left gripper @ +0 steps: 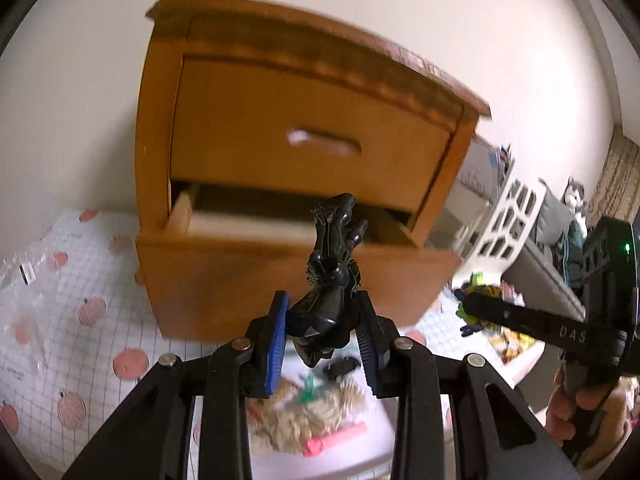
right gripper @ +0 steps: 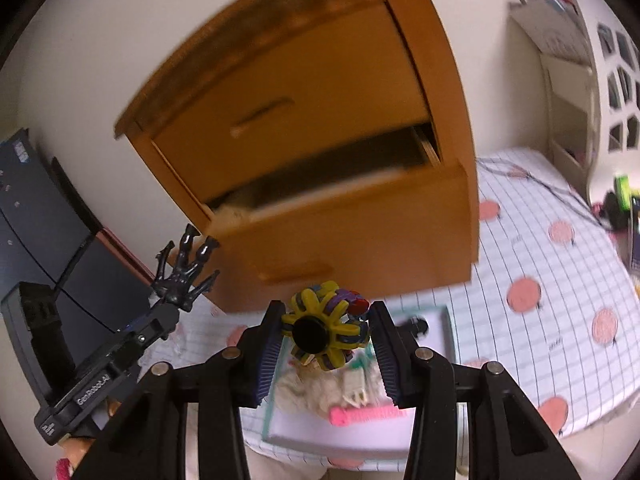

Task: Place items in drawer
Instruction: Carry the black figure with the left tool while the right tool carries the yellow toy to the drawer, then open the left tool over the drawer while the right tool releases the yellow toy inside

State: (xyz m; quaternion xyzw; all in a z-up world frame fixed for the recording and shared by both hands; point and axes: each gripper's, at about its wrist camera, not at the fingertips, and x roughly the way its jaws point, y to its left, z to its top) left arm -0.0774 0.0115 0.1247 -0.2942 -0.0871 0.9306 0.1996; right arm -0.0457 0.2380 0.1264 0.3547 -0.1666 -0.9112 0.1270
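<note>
Left gripper (left gripper: pixel 323 322): jaws clamped on black figurine (left gripper: pixel 332 280), long axis toward 12 o'clock.
Right gripper (right gripper: pixel 326 330): jaws clamped on yellow-purple toy (right gripper: pixel 322 326).
Open lower drawer (left gripper: pixel 280 228): 12 o'clock of both loads; neither hand judged clearly nearer.

white shelf unit (right gripper: pixel 592 80), peach-print cloth (right gripper: pixel 560 248)

Left claw (left gripper: pixel 322 330) and right claw (right gripper: pixel 324 336) each clamped, side by side, angled downward.

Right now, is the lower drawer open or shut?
Open: the lower drawer juts out from the cabinet, with a dark gap above its front.
</note>
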